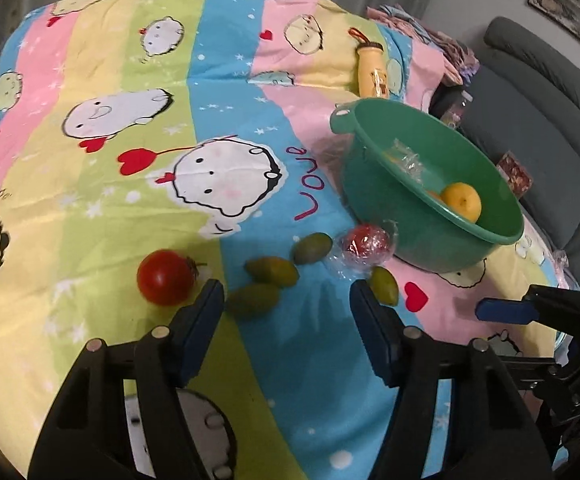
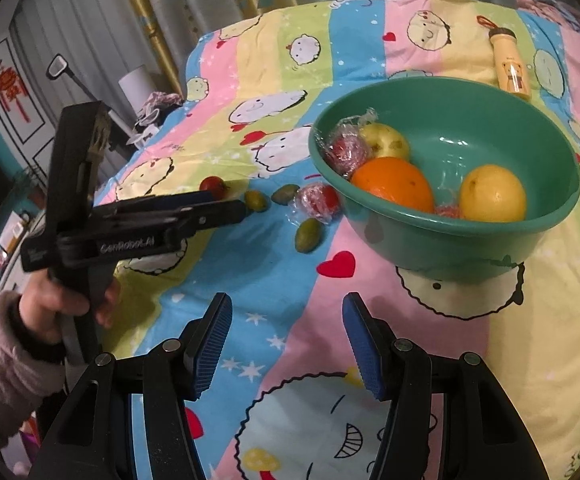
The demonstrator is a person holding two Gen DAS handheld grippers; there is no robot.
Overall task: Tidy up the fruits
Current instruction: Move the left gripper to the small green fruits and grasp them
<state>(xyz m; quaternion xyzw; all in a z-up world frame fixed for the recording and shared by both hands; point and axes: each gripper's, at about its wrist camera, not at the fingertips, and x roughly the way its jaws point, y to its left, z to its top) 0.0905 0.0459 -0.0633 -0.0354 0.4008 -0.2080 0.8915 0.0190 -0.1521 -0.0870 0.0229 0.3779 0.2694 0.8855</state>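
Left gripper [image 1: 286, 300]: jaws apart with nothing between the blue pads; it hangs over the cloth, one small green fruit just ahead of its left pad and another beside its right pad
Right gripper [image 2: 286, 312]: jaws parted and empty, hovering over the cloth in front of the bowl
Hand [image 2: 56, 308]: in a ribbed pink sleeve, wrapped round the black handle of the left gripper, at the left of the right wrist view
Cloth [image 1: 102, 184]: striped pink, yellow, green and blue with cartoon faces and red hearts, spread over the whole surface
Bowl [image 2: 546, 216]: green plastic, standing on the cloth to the right of the loose fruit
In the bowl: an orange [image 2: 394, 184], a yellow citrus fruit [image 2: 492, 194], a pale yellow-green fruit [image 2: 384, 141] and a red fruit in clear wrap [image 2: 346, 150] against the far-left wall
Tomato [image 1: 165, 277]: red with a stem, lying on the cloth left of the left gripper's pad
Small green fruits: four loose on the cloth, [image 1: 253, 299], [image 1: 272, 270], [image 1: 313, 248] and [image 1: 385, 291]
Wrapped red fruit [image 1: 366, 243]: in crinkled clear film on the cloth, just beside the bowl's near wall
Bottle [image 1: 373, 69]: cream with a cartoon print and a strap, lying on the cloth beyond the bowl
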